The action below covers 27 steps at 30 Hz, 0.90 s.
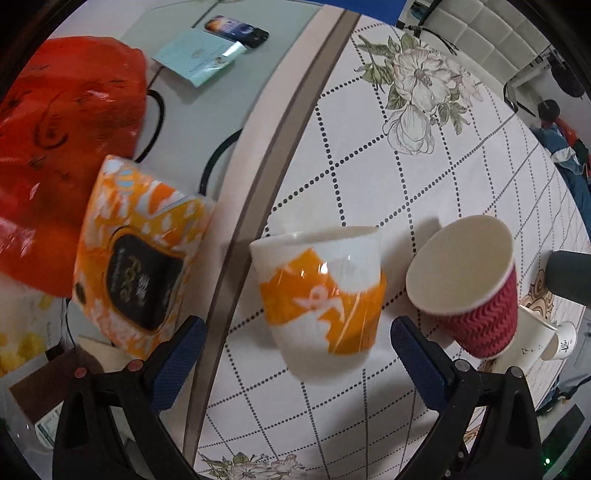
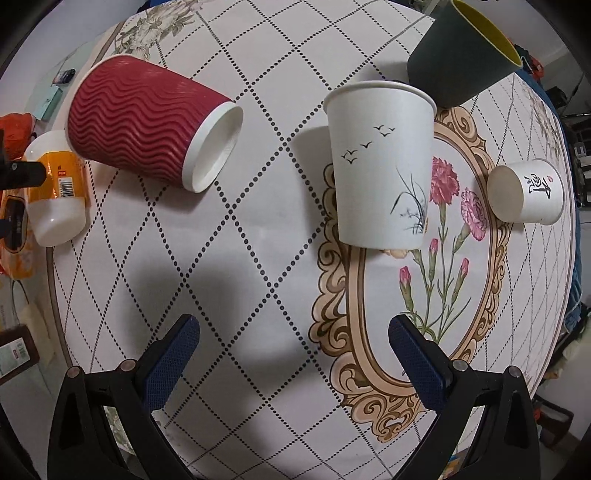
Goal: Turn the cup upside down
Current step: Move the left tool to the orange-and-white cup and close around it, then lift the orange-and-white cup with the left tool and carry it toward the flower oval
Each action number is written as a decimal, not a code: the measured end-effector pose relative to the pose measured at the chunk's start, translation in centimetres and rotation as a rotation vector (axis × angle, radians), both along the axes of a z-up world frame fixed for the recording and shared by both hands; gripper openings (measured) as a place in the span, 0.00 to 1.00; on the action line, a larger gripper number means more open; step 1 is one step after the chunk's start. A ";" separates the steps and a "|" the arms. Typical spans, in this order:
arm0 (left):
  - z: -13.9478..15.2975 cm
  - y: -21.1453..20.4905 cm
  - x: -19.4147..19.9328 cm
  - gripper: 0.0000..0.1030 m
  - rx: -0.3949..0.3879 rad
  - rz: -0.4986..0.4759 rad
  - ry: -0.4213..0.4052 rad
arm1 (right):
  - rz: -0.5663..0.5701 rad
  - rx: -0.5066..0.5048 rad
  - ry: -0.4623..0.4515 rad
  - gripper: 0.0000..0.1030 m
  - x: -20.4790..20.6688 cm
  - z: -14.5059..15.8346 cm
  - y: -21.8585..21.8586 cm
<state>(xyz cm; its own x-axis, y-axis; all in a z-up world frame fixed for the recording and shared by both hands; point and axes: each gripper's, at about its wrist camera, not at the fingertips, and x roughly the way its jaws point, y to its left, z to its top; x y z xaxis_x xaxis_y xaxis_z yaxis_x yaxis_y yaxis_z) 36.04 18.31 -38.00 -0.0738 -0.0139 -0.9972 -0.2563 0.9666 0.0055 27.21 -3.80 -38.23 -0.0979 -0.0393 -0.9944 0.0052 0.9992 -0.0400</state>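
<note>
The step in hand looks like the approach: the left tool (image 1: pixel 295 354) has its jaws spread wide and empty, with the orange-and-white cup (image 1: pixel 319 301) standing between and just ahead of the blue pads (image 1: pixel 177 365), not yet touched by either as far as the left view shows. That cup stands mouth-up on the patterned table (image 1: pixel 369 192) near its edge, just beside a red ribbed cup (image 1: pixel 476 291) whose mouth also faces up. The right tool (image 2: pixel 293 354) is likewise spread wide and holds nothing; it hovers over bare tablecloth, with a white cup painted with birds (image 2: pixel 380 162) ahead of it and apart from its pads. Which cup is meant cannot be told for certain, but the left tool's line-up suggests the orange-and-white one. The next move probably calls for easing forward until the pads flank the cup's wall, closing firmly enough on the smooth glossy side, lifting clear of the red cup, then rolling the wrist so the mouth faces down before setting it back. By count, five cups show on the table in the right view: the red one, the orange-and-white one, the bird cup, a dark cup with a yellow inside (image 2: pixel 461 55) and a small white cup with black writing (image 2: pixel 526 192). Off the cloth lie one orange tissue pack (image 1: pixel 140 254), one red plastic bag (image 1: pixel 62 147) and one phone (image 1: pixel 236 31).
</note>
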 end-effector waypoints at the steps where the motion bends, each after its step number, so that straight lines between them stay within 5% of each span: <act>1: -0.4 0.0 0.2 1.00 0.002 -0.005 0.008 | -0.001 -0.001 0.003 1.00 0.3 0.0 0.2; 6: -1.8 0.0 0.8 0.99 0.013 -0.029 0.024 | -0.006 -0.001 0.017 1.00 1.7 -0.5 0.7; 9: -2.6 -1.0 0.9 0.90 0.023 -0.050 0.025 | -0.013 -0.005 0.030 1.00 1.9 -0.4 1.0; 11: -3.0 -1.4 0.9 0.70 0.032 -0.073 0.026 | -0.018 -0.004 0.037 1.00 2.3 -0.5 1.1; 21: -1.4 -4.4 -1.3 0.69 0.109 -0.167 -0.038 | -0.067 0.013 0.067 1.00 2.5 -0.8 0.0; 27: 1.0 -6.0 -5.9 0.69 0.114 -0.195 -0.040 | -0.124 0.055 0.092 1.00 -0.1 -1.1 -2.8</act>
<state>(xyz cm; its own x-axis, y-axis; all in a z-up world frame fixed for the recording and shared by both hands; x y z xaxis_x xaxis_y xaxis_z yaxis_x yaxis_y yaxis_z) 30.10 12.30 -36.96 -0.0249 0.1096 -0.9937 -0.0671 0.9915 0.1111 27.07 -6.61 -39.29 -0.1896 0.0329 -0.9813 0.1274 0.9918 0.0087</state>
